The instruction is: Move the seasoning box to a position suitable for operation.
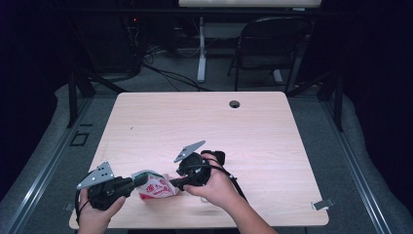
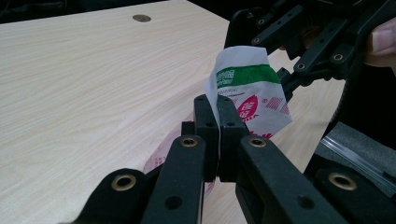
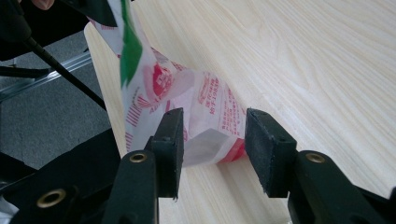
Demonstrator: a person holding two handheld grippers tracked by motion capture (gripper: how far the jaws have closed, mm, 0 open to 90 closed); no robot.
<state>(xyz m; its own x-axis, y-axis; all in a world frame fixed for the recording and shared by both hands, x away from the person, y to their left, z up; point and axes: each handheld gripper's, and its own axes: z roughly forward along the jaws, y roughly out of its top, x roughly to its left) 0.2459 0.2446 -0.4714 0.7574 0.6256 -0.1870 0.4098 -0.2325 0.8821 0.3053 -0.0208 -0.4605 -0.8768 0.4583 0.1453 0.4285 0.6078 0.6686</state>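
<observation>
Near the table's front edge, about seven o'clock: left gripper pinches the paper packet's top edge, jaws fully closed. Right gripper at three o'clock of it, jaws parted, bracketing the packet's folded bottom, apparently not yet pressing.

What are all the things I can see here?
paper bag: one, white with red print and a green band, on the near edge of the table between the two grippers
table: one, light wood, middle of the room
hole: one, dark, near the far edge of the table
folding chair: one, black, behind the table
clip: one, silver, at the table's near right corner
left gripper: one, black, shut on the paper bag's edge
right gripper: one, black, jaws either side of the bag's end, pads apparently not pressing
hands: two, holding the grippers
</observation>
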